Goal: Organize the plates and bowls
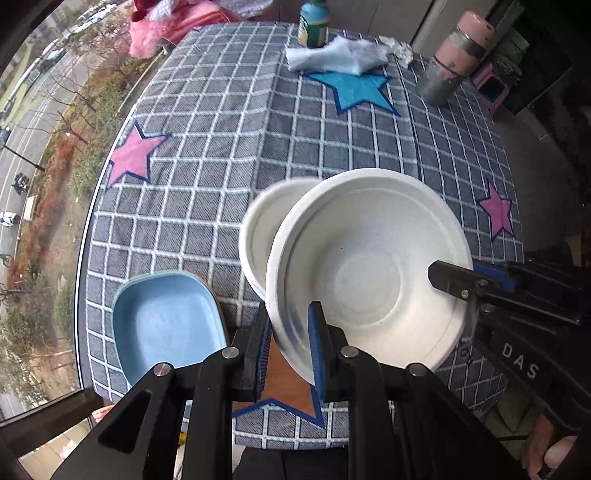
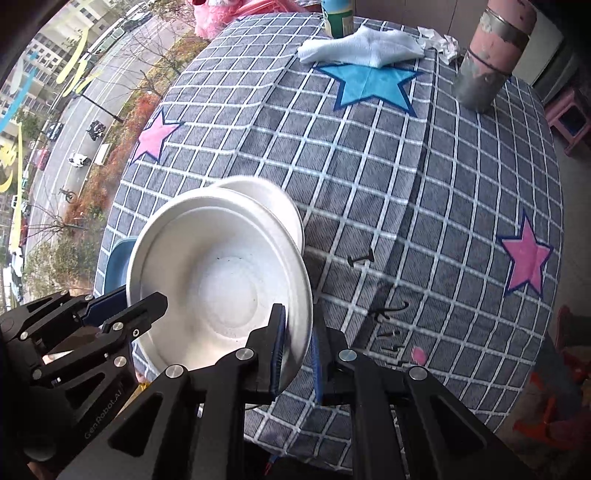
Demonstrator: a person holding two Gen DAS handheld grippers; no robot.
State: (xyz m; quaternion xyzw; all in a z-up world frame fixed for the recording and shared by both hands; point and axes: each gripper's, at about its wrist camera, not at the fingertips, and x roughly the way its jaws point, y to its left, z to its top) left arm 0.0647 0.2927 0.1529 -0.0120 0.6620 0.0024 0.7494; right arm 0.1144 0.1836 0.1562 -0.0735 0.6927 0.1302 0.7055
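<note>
A white round bowl (image 1: 369,273) (image 2: 221,280) hangs tilted above the checked tablecloth (image 1: 229,122), held from both sides. My left gripper (image 1: 288,343) (image 2: 122,306) is shut on its left rim. My right gripper (image 2: 297,350) (image 1: 454,284) is shut on the opposite rim. A second white bowl (image 1: 264,229) (image 2: 275,199) sits just behind and below the held one, partly hidden by it. A light blue square dish (image 1: 166,321) (image 2: 116,260) rests near the table's left front corner, beside my left gripper.
At the far side stand a pink and grey flask (image 1: 454,62), a green bottle (image 1: 313,22), a white cloth (image 1: 336,55) and crumpled tissue (image 1: 400,50). A window runs along the table's left edge. A pink stool (image 2: 569,114) stands beyond the right edge.
</note>
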